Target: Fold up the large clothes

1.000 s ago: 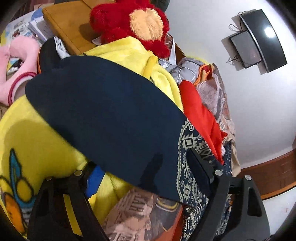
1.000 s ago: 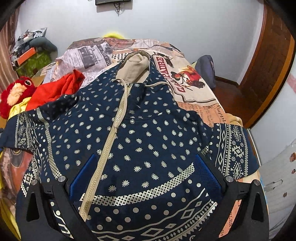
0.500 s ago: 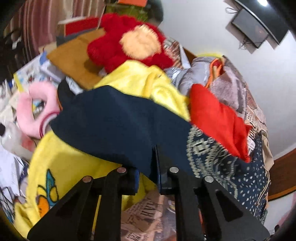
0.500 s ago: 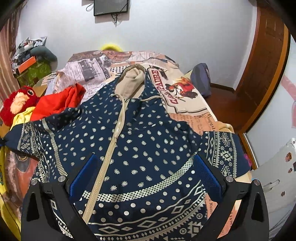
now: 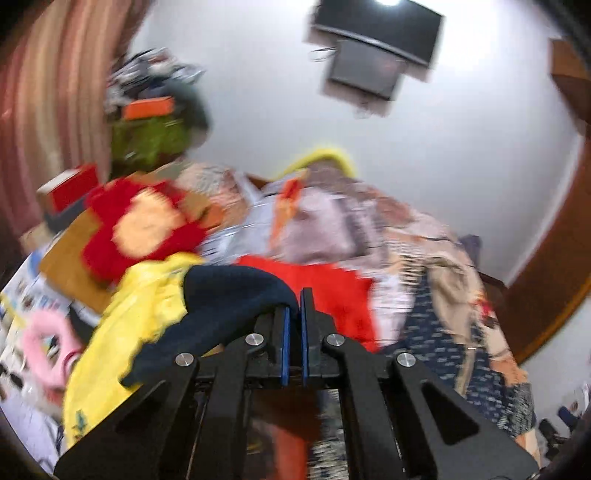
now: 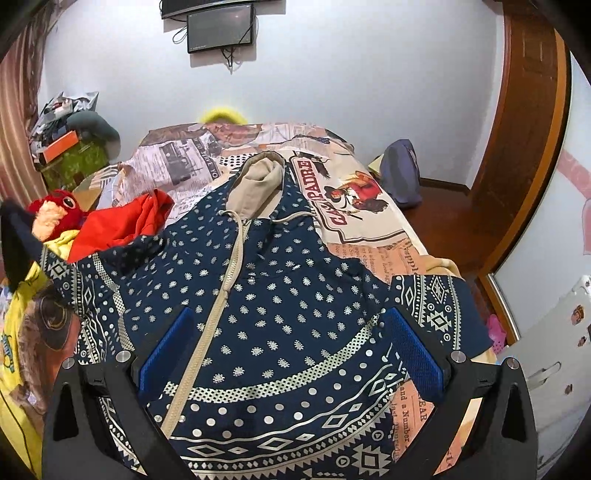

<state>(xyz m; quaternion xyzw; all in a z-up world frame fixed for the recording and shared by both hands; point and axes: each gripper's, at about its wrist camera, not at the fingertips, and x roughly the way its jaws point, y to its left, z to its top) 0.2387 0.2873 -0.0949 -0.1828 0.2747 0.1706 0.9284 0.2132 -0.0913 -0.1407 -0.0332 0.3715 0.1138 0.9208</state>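
Since the one navy hoodie [image 6: 280,295] lies zip-up along the bed [image 6: 369,221], hood at upper centre of the frame, the fold goes left to right. Its left sleeve cuff [image 5: 225,295] is pinched in the closed left gripper [image 5: 293,306]; right gripper [image 6: 291,354] hovers wide open, empty.

Our right wrist view looks down the bed [image 6: 373,236] from its foot toward the wall screen [image 6: 221,27]. Our left wrist view, blurred, sits low at the bed's left edge, sharing the red plush [image 5: 144,229] [image 6: 55,210] and that screen [image 5: 364,72].
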